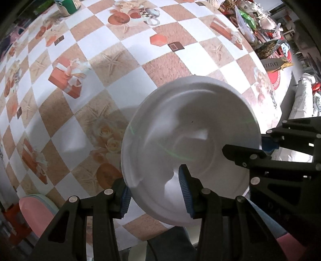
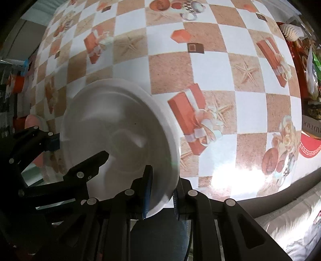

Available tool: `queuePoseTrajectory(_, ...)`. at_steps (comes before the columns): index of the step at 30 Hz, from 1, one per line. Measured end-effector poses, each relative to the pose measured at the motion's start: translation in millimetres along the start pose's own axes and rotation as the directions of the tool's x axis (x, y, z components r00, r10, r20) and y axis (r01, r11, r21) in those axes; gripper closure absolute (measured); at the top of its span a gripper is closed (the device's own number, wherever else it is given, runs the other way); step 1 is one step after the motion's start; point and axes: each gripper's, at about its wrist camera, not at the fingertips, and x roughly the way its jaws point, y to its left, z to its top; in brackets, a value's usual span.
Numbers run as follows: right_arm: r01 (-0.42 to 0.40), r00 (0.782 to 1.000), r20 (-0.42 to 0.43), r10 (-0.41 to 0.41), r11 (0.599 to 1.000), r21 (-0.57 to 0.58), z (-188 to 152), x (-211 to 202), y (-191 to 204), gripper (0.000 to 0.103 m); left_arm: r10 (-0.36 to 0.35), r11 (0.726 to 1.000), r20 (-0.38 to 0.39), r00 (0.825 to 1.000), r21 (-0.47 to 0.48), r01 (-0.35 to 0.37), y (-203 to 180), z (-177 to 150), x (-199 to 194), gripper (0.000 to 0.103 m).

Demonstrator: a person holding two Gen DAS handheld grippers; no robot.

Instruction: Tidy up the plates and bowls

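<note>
A white bowl hangs above the near edge of the checkered table, held by both grippers. My left gripper is shut on its near-left rim, one blue pad inside the bowl and one outside. My right gripper is shut on its near-right rim; it also shows in the left wrist view. The bowl fills the left of the right wrist view, where the left gripper grips its far side. A stack of pink and pale plates sits at the table's lower left.
A green and white container stands at the far left corner. Clutter, bags and a seashell crowd the table's right end. A white padded seat lies below the near edge.
</note>
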Motion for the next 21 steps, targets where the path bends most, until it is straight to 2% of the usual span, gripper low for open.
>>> queuePoseTrajectory(9,0.01,1.0,0.012,-0.01,1.0,0.002,12.3,17.4,18.2,0.084,-0.01,0.999,0.001,1.0,-0.031,0.01,-0.4,7.4,4.5,0.052)
queuePoseTrajectory(11,0.008,1.0,0.019,-0.008,1.0,-0.001,10.0,18.0,17.4,0.084,0.0,0.999,0.007,1.0,-0.032,0.001,1.0,5.7,0.9,0.044)
queuePoseTrajectory(13,0.011,1.0,0.019,-0.011,1.0,0.001,9.6,18.2,17.0,0.084,0.021,0.999,0.016,1.0,-0.043,-0.02,4.4,4.6,-3.6,0.029)
queuePoseTrajectory(15,0.013,1.0,0.023,-0.013,1.0,0.004,9.4,17.2,15.8,0.084,0.011,0.998,0.02,1.0,-0.06,-0.009,8.9,3.5,-6.9,0.025)
queuePoseTrajectory(21,0.004,1.0,0.029,-0.004,1.0,0.031,8.0,13.2,7.1,0.083,0.01,0.995,0.016,1.0,-0.099,-0.008,31.2,-9.0,-20.0,0.022)
